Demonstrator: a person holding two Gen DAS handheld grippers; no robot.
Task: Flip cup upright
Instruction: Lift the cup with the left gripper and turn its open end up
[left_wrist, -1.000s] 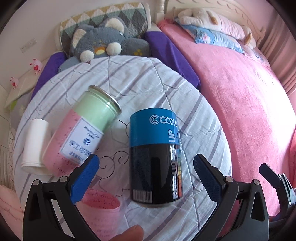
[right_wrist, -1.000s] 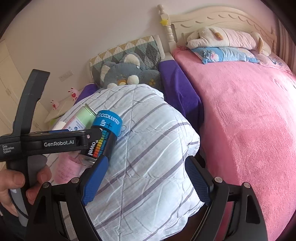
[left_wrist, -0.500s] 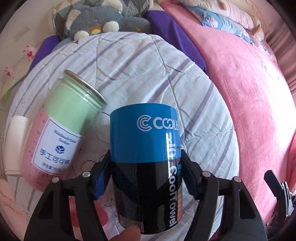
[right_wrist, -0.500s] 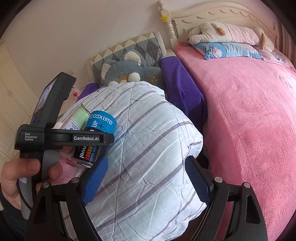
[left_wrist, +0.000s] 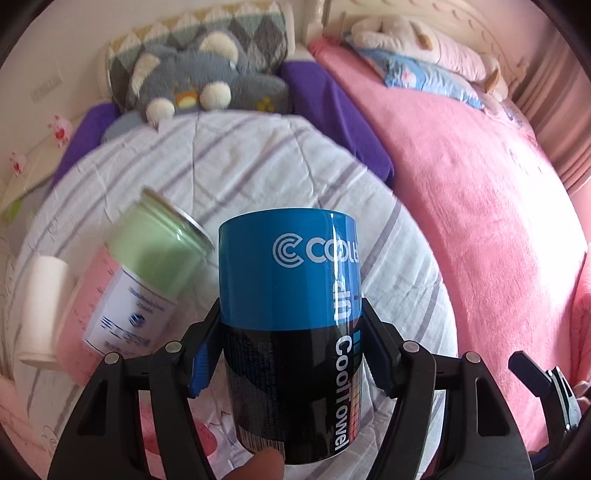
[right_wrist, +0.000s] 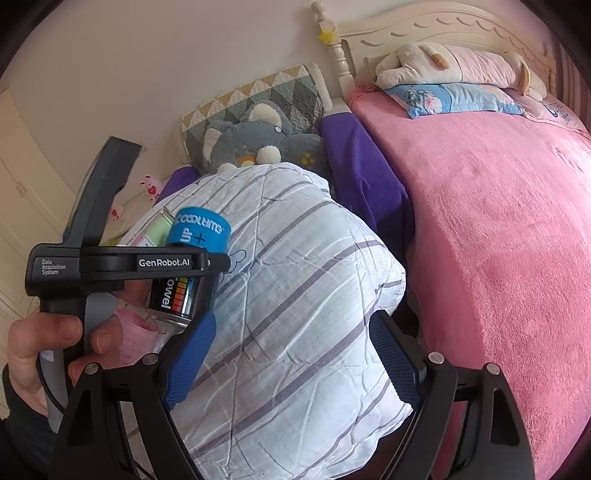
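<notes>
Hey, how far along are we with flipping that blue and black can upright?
Done: the left tongs are shut on the blue and black can. In hand: the can appears raised off the striped quilt, tilted. Left: turning it upright and setting it down. The right tongs hang open, empty.

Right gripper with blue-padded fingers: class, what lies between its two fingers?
In the right wrist view, only the white quilt with purple stripes shows between the open right gripper's fingers; the blue-and-black cylindrical can sits off to its left.
</notes>
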